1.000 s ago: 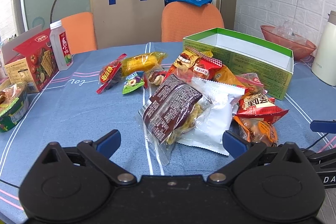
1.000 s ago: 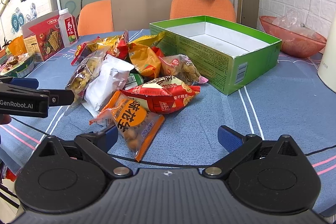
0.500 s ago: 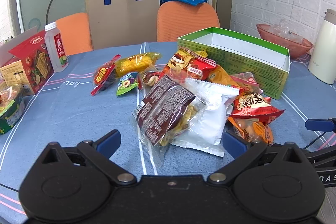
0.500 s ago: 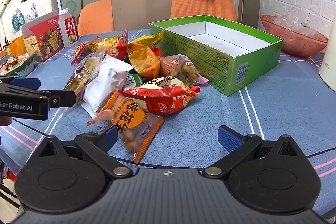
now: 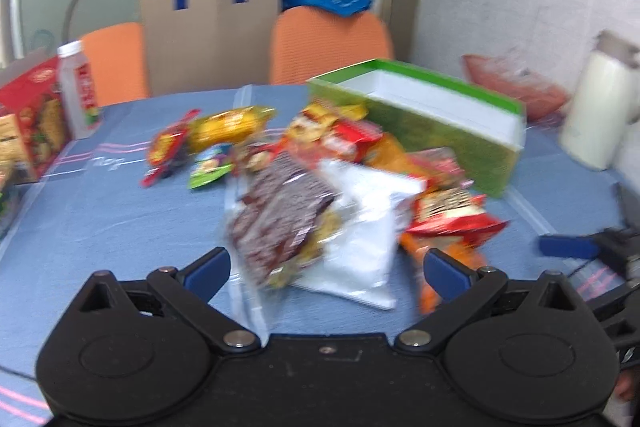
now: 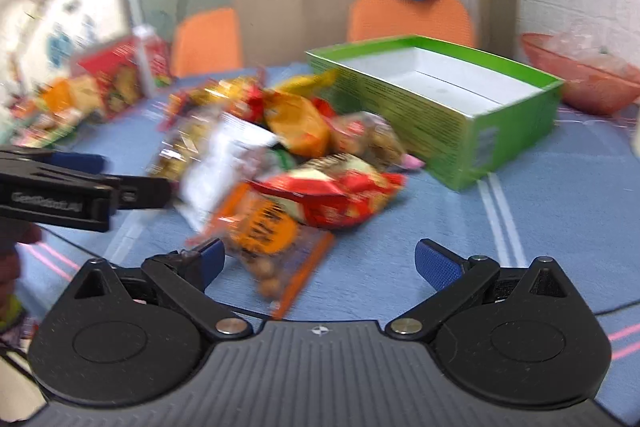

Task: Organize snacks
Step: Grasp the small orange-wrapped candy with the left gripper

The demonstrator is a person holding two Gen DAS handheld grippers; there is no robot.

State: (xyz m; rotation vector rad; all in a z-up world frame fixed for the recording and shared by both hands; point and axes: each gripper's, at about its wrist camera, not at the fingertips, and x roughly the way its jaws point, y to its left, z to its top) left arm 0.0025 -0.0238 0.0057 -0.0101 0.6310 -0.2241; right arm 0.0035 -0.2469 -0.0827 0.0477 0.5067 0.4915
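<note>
Left gripper low over the blue surface, fingers wide apart and holding nothing — right in front lies the brown-printed snack bag on a white packet. Only this view catches the white jug at far right. Right gripper, fingers likewise spread and empty, faces the orange peanut bag and a red packet. Beyond the snack pile stands the green box — its white inside shows bare here. Both views are blurred.
</note>
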